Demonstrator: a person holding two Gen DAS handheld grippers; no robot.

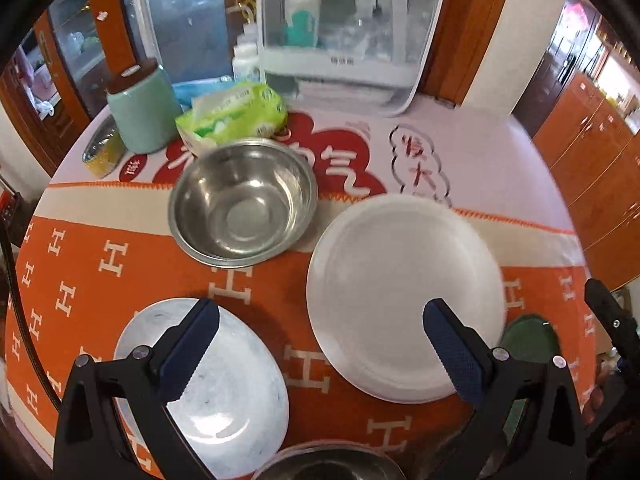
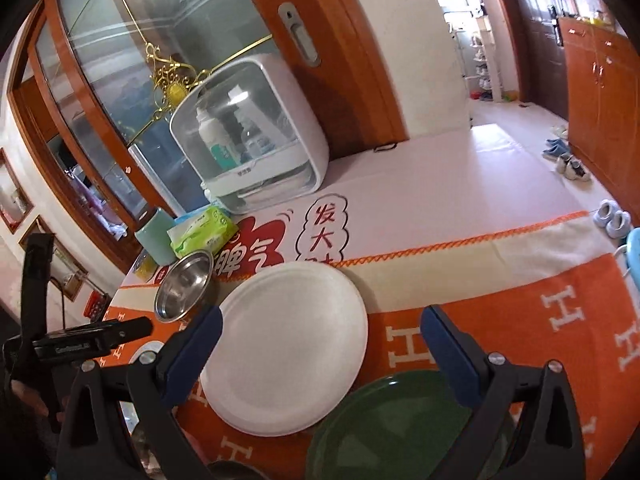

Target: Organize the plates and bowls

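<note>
On the orange cloth [image 1: 80, 280], the white plate [image 1: 404, 300] is lying ahead of the left gripper [image 1: 320, 344], which is hovering spread wide and empty over the marbled plate [image 1: 236, 392], while the right gripper [image 2: 320, 344] is hanging equally wide, gripping nothing, above the green plate [image 2: 384, 428].

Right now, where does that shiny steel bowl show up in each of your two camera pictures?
Left wrist view: the steel bowl sits upper centre, in front of the green tissue pack.
Right wrist view: the same bowl is small at centre-left, tilted by the lens.
Shared landmark: the big white plate, just right of the bowl in both.
</note>
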